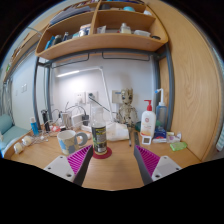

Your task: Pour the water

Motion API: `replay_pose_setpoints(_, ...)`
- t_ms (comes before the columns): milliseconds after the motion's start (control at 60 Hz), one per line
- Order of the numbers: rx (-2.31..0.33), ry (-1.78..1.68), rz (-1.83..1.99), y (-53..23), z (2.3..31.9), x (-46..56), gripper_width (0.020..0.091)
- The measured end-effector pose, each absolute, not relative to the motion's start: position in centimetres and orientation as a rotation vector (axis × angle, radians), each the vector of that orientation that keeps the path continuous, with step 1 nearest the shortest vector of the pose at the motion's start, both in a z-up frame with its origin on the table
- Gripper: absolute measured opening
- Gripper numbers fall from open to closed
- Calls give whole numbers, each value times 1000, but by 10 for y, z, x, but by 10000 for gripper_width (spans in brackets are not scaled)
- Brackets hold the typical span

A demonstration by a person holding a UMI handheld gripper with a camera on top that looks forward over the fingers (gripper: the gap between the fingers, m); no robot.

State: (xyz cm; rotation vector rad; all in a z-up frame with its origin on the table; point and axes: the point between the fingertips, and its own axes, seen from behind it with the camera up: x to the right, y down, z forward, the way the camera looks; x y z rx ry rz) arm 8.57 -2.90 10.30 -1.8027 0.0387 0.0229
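- gripper (111,165) fingers spread, holding nothing
- jar (100,138) on red coaster (101,152) just ahead, on table (110,170)
- pump bottle (148,122), cups, clutter behind
- shelves (95,42) above

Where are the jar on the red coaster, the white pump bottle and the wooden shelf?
jar (100,139), gripper view, middle of its body
white pump bottle (148,122), gripper view, front of its body
wooden shelf (100,44), gripper view, front edge of the lower board
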Motion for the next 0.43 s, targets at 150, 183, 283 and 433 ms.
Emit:
replay_pose_setpoints(150,-1786,94,18,-56,111,101,824)
replay_pose_setpoints(183,-1784,101,21,-60,112,103,827)
replay_pose_setpoints(283,-1773,132,5,-69,114,114,828)
replay_pose_setpoints(433,-1755,156,-34,-76,116,132,829)
